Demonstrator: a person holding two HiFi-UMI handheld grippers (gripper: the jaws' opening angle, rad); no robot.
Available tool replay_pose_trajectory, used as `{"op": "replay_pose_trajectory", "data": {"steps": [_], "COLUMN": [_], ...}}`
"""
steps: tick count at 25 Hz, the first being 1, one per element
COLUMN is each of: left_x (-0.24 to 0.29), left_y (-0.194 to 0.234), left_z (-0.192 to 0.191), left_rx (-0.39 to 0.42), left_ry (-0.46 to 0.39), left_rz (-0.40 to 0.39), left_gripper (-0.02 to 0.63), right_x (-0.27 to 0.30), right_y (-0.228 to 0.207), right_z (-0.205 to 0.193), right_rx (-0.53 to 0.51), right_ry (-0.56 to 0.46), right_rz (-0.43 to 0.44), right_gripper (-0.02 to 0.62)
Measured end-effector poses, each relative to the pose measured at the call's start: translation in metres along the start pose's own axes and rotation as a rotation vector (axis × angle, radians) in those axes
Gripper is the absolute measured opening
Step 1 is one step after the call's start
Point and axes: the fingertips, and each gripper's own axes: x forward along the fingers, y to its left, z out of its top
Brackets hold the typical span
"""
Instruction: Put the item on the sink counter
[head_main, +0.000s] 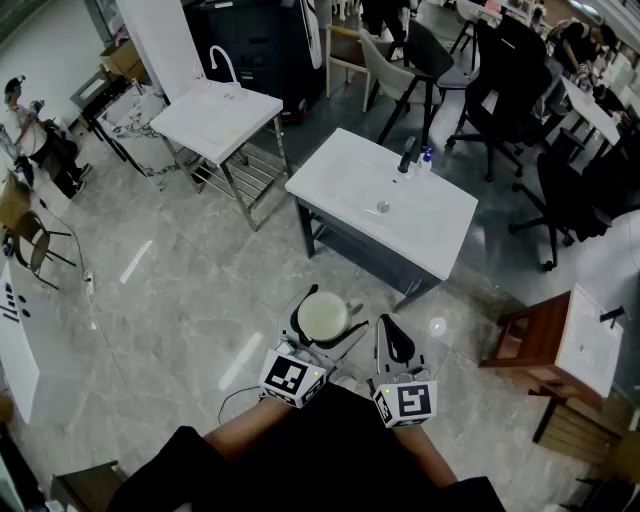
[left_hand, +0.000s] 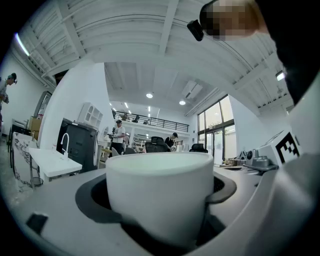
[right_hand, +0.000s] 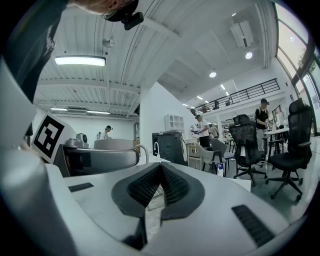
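The dark pads (left_hand: 92, 197) of the left gripper (head_main: 324, 326) are seen spread wide and pressed against both sides of a white cup (left_hand: 159, 190). The cup is held upright between them, mouth upward, above the floor just in front of the person. The jaws of the right gripper (right_hand: 161, 186) are closed together with nothing between them, and it is held just beside the left one.

Further out, the sink counter (head_main: 445, 238) stands ahead and slightly to the right, well apart from the cup. A faucet (head_main: 407, 155) and a small bottle (head_main: 426, 158) are seen at its far edge, and a basin is sunk in its middle.

The cup is judged to be stiff glazed ceramic: fairly light, smooth enough to slip, and liable to chip if set down hard. The hold round the body is judged sound. A level carry is called for, and a flat margin of the counter is better chosen than the sloping basin
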Motion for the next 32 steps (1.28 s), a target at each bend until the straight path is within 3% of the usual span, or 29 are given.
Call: {"op": "replay_pose_trajectory", "data": {"steps": [5, 9, 17, 23, 32], "left_x": [-0.002, -0.006, 0.006, 0.043, 0.109], "left_y": [-0.002, 0.007, 0.042, 0.089, 0.191], "left_z": [0.0, -0.006, -0.027, -0.033, -0.024], "left_rx": [0.0, -0.004, -0.038, -0.044, -0.036], "left_ry": [-0.008, -0.004, 0.013, 0.019, 0.039], "left_rz": [0.003, 0.032, 0.076, 0.084, 0.048], "left_gripper": [0.46, 0.46, 0.46, 0.46, 0.46], "right_x": [-0.001, -0.004, 0.016, 0.067, 0.199], "right_y": [-0.001, -0.003, -0.014, -0.035, -0.058], "right_z": [0.005, 0.002, -0.019, -0.02, 0.008], "right_rx": [-0.014, 0.058, 0.054, 0.047, 0.016], "right_ry": [-0.021, -0.053, 0.008, 0.03, 0.047], "right_rz": [0.011, 0.033, 0.029, 0.017, 0.0], "right_gripper": [0.031, 0.032, 0.032, 0.032, 0.032]}}
